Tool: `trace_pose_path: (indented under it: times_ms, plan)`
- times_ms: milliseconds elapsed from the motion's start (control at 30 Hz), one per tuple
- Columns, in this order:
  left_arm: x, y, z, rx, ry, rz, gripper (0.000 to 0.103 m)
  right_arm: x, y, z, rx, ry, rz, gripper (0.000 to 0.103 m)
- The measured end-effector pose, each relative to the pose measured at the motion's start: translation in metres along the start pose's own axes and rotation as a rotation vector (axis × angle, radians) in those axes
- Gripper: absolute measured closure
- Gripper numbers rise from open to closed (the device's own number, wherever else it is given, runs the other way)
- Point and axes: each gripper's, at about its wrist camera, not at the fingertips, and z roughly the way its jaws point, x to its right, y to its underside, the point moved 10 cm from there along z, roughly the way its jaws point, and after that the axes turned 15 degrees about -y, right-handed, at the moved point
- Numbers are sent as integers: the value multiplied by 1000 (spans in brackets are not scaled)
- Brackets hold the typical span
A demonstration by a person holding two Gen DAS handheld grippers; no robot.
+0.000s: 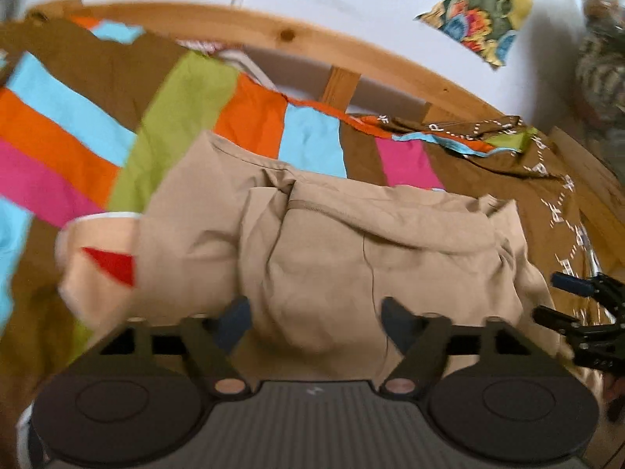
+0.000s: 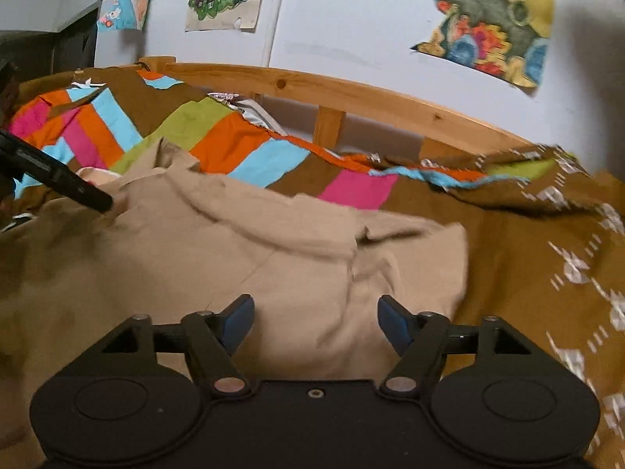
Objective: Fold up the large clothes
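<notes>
Beige garment [image 1: 351,242], partly folded, lies bunched on the bed, on top of a brown quilt [image 1: 97,66] with orange, blue, pink and green stripes. A peach-coloured cloth piece with a red triangle [image 1: 101,265] lies at the garment's left edge, partly under it. A wooden bed rail [image 1: 351,54] runs along the far side of the quilt, in front of a pale wall. Colourful posters [image 2: 492,19] hang on that wall. The far right part of the quilt is turned back in a ridge, showing a white dashed pattern [image 2: 574,265].

The left hand-held gripper [image 1: 316,322] sits low over the near edge of the garment. Its jaws are spread wide; garment fabric bulges into the gap, but neither blue pad grips it. The right hand-held gripper [image 2: 316,320] is also low at the near edge, toward the garment's right end, jaws wide apart and holding nothing. In the right wrist view, one finger of the left unit appears at the left edge, its tip against the garment near the collar.

The garment shows a visible seam line and deep creases. Its right end is squared off with a flap lying across it. Both views are motion-blurred.
</notes>
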Motion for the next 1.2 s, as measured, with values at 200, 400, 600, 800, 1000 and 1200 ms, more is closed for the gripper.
trace_pose_path:
  times_ms: [200,400,600,800,1000,1200]
  plan:
    - [-28,51,-71,-11,-36,60,5,-42,46,-80,-87,25,12,9]
    - [-52,114,-135,-53,-34,88,1,-102,94,-130,-185,14,-48,2]
    - [-26,137,-150,-35,-30,187,1,-167,120,-114,-267,-90,-154,1]
    - [-14,148,-153,-30,-57,251,1,-207,119,-102,-287,-184,-203,1]
    - [-19,151,-145,-54,-53,239,1,-230,132,-97,-306,-222,-244,1]
    - [-20,155,-140,-71,-51,244,1,-221,139,-79,-320,-138,-192,1]
